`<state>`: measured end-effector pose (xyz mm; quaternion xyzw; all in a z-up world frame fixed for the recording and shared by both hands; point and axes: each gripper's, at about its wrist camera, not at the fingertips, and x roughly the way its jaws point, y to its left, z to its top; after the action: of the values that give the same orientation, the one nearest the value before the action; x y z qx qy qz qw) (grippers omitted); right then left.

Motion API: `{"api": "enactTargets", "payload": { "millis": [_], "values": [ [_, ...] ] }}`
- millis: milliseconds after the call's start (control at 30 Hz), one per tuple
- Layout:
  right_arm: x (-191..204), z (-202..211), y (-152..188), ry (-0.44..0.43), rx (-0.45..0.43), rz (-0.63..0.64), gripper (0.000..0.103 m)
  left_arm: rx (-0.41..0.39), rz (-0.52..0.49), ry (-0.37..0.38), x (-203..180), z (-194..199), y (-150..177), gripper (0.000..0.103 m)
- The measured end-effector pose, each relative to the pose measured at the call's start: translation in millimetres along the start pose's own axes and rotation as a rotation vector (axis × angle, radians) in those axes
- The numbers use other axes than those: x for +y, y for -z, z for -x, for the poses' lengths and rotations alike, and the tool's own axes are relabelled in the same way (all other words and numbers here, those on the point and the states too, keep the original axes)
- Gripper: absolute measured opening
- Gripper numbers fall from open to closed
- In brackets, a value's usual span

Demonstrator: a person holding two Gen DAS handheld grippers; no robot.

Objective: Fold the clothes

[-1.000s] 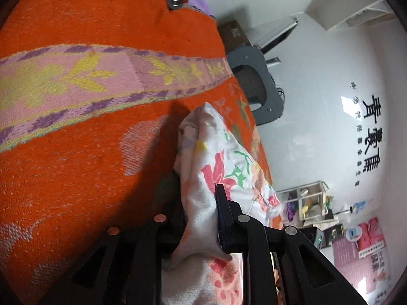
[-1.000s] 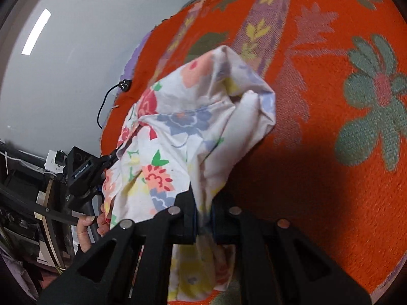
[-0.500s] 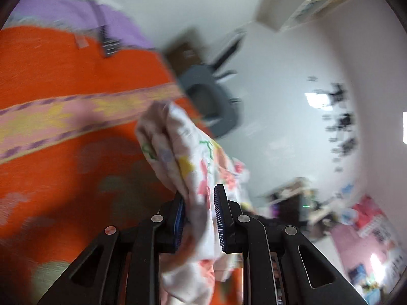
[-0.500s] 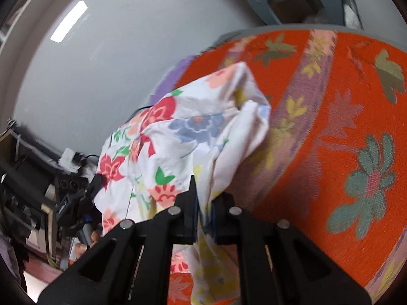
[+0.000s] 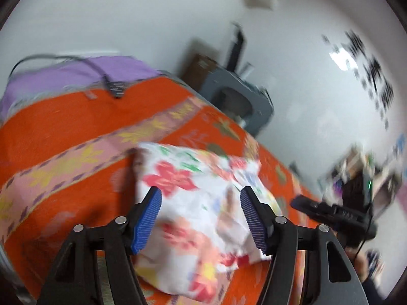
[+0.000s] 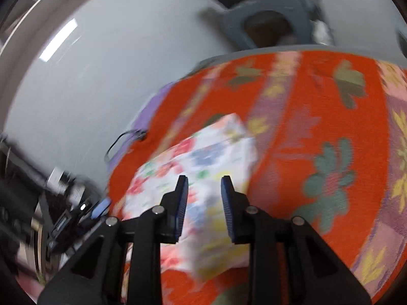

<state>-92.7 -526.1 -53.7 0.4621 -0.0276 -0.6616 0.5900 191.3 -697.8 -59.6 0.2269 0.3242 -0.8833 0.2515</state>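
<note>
Lying free on the orange floral blanket [image 5: 63,117], folded floral garment [image 5: 203,203] below and ahead of left hand-held gripper [image 5: 201,218] and right hand-held gripper [image 6: 204,204], jaws just spreading, pads [image 6: 182,203] clear of cloth.

Orange patterned blanket [image 5: 63,117] covers the surface. Grey chair [image 5: 239,101] beside it. White wall [image 5: 127,12]; blurred black lettering [image 5: 376,76].

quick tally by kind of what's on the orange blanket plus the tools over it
floral garment: 1
black cable with plug: 1
tools, left tool and right tool, both open and off the cloth: 2
total: 4
</note>
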Motion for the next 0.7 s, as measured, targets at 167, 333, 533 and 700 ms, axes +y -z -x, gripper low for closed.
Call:
{"api": "enactTargets", "payload": {
  "millis": [167,333,533,700],
  "values": [
    [7.2,-35.9,38.6,0.061,0.161,0.025,0.025,0.161,-0.058,-0.104,-22.0,-45.2,35.7,0.066],
    [-4.5,-50.7,55.1,0.074,0.202,-0.018,0.019,0.173,-0.125,-0.242,-36.4,-52.9,55.7,0.066],
    [61.2,30.0,74.4,0.374,0.032,0.268,0.057,0.023,-0.126,-0.515,-90.8,11.4,71.6,0.076],
    [85.3,103.8,148.9,0.628,-0.135,0.392,0.095,-0.052,-0.104,-0.637,-124.4,58.0,103.4,0.082]
  ]
}}
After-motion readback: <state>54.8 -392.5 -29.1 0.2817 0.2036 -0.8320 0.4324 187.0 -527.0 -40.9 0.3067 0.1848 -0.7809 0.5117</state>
